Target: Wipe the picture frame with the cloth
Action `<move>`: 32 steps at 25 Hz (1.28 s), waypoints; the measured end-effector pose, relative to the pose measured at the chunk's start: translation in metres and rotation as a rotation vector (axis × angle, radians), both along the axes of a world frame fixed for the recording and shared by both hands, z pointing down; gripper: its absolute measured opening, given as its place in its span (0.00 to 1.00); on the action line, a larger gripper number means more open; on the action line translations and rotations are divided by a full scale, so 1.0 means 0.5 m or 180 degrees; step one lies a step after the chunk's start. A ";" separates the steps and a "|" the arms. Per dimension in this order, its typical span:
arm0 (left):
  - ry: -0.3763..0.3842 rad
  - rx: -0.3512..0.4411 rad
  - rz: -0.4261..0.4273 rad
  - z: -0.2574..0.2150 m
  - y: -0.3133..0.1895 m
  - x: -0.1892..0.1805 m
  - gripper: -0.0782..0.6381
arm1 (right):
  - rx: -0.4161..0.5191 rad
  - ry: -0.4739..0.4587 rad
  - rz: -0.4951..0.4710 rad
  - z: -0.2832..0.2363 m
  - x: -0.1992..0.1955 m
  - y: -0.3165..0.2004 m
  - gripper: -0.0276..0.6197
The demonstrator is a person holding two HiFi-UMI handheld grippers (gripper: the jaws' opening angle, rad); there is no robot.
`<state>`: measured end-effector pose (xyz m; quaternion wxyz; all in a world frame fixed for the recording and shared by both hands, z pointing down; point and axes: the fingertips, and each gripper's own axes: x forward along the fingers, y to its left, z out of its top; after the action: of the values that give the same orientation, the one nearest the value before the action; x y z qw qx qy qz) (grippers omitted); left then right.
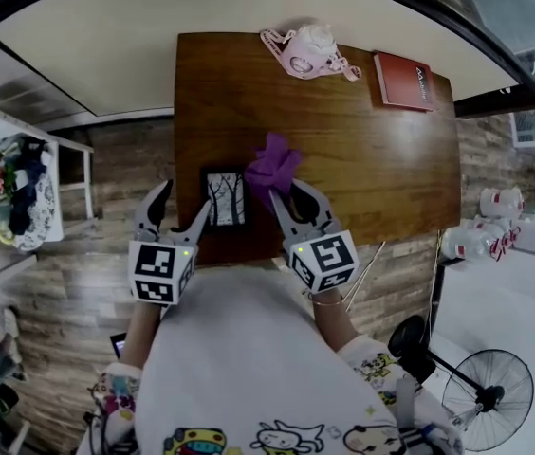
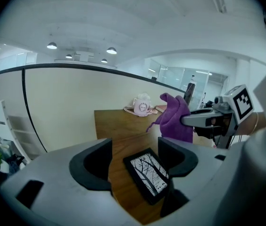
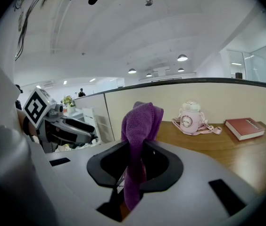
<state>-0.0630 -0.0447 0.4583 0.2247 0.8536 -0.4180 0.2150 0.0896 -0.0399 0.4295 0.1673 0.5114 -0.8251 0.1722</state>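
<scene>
The right gripper (image 3: 135, 147) is clenched on the purple cloth (image 3: 142, 121), which bunches up above its jaws and hangs below them. To its left, the left gripper (image 2: 135, 145) is released, jaws wide apart; the picture frame (image 2: 148, 174) lies flat on the wooden table (image 2: 119, 121) beneath the gap, toward its right jaw, ungripped. Far ahead stand a pink cup (image 1: 307, 53) and a red book (image 1: 402, 81).

picture frame (image 2: 149, 173): in the right gripper view, almost wholly hidden behind the cloth (image 3: 140, 126)
cloth's lower end: out of sight between the jaws of the right gripper (image 3: 135, 163)
red book (image 1: 402, 81): cover print too small to read
</scene>
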 end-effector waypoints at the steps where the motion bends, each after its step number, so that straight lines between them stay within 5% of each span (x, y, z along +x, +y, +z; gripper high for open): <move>1: -0.0009 -0.0031 0.0016 0.009 0.003 0.003 0.52 | -0.0014 0.0000 0.0012 0.004 0.002 0.001 0.14; 12: -0.0171 -0.0369 0.0246 0.119 0.044 0.039 0.51 | -0.0172 -0.0052 0.0067 0.050 0.015 0.016 0.14; 32: -0.0578 -0.0578 0.0423 0.249 0.070 0.058 0.24 | -0.0397 -0.0057 0.0031 0.113 0.023 0.037 0.14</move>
<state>-0.0342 -0.0096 0.5826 0.2476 0.8325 -0.3580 0.3427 0.1012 -0.0216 0.4859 0.1906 0.5025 -0.8117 0.2287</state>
